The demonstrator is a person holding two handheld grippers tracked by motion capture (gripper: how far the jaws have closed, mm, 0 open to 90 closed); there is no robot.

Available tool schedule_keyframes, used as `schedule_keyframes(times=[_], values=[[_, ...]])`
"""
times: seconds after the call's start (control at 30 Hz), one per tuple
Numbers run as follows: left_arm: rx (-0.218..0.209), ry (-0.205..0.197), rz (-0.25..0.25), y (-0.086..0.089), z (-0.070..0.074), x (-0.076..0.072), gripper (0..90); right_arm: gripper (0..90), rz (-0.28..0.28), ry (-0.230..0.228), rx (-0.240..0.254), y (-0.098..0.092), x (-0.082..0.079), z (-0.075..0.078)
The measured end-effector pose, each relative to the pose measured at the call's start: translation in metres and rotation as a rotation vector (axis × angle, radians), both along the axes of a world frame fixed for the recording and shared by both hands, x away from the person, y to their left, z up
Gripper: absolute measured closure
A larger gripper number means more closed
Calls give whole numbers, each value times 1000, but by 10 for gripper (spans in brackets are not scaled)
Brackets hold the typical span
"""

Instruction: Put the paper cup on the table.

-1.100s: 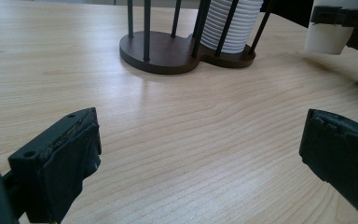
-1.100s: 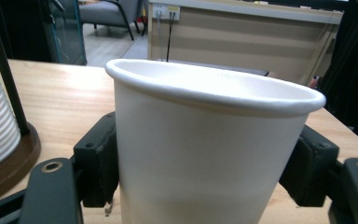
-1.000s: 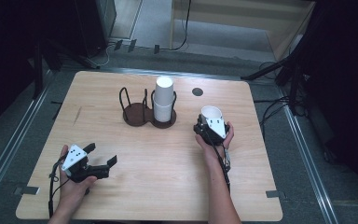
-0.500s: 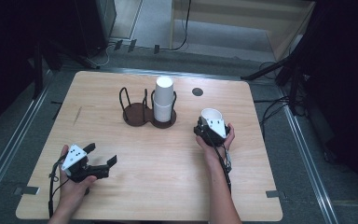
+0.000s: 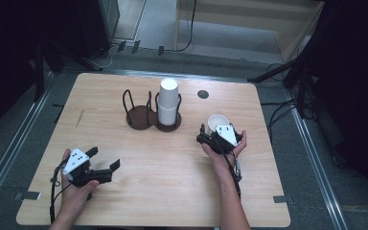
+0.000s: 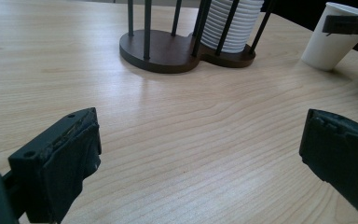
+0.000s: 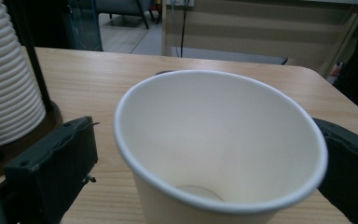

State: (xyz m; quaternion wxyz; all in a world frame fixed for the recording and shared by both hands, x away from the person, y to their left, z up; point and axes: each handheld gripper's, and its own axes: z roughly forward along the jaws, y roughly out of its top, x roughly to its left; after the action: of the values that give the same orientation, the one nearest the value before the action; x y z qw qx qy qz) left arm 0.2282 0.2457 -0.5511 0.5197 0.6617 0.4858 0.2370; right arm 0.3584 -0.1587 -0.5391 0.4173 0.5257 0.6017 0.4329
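Observation:
A single white paper cup [image 5: 218, 121] [image 7: 223, 140] stands upright and empty at the right middle of the wooden table [image 5: 172, 182]. My right gripper [image 5: 216, 129] [image 7: 205, 154] is open, one jaw on each side of the cup, with a small gap showing at the left jaw. A dark wooden two-slot holder [image 5: 141, 118] [image 6: 168, 49] sits at the table's centre back. Its right slot holds a tall stack of white cups [image 5: 168, 99] [image 6: 230, 23]; the left slot has none. Near the front left, my left gripper [image 5: 104, 158] [image 6: 200, 144] is open over bare wood, pointing toward the holder.
A small dark round spot [image 5: 202, 94] marks the table behind the cup. Metal rails run along both sides of the table, with cables and dark stands on the floor beyond. In the left gripper view the single cup [image 6: 328, 39] stands to the right of the holder.

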Motion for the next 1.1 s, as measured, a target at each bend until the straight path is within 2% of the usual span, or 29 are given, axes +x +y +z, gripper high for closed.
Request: schedule_keyframes(times=[0.17, 0.2, 0.27, 0.37, 0.5, 0.77, 0.97, 1.1], values=[[1, 0, 0, 0, 0, 0, 0, 0, 24, -16, 20, -3, -10, 6], [2, 0, 0, 0, 0, 0, 0, 0, 35, -19, 45, -6, -15, 10], [2, 0, 1, 0, 0, 0, 0, 0, 47, -20, 54, -8, -21, 12], [-1, 2, -1, 0, 0, 0, 0, 0, 61, -26, 51, -10, -25, 15], [-2, 3, 0, 0, 0, 0, 0, 0, 86, -45, 60, -16, -40, 21], [-2, 3, -2, 0, 0, 0, 0, 0, 101, -65, 59, -25, -59, 30], [-3, 2, -2, 0, 0, 1, 0, 0, 102, -76, 48, -32, -71, 32], [-4, 4, -2, 0, 0, 1, 0, 0, 89, -78, 51, -44, -78, 32]])
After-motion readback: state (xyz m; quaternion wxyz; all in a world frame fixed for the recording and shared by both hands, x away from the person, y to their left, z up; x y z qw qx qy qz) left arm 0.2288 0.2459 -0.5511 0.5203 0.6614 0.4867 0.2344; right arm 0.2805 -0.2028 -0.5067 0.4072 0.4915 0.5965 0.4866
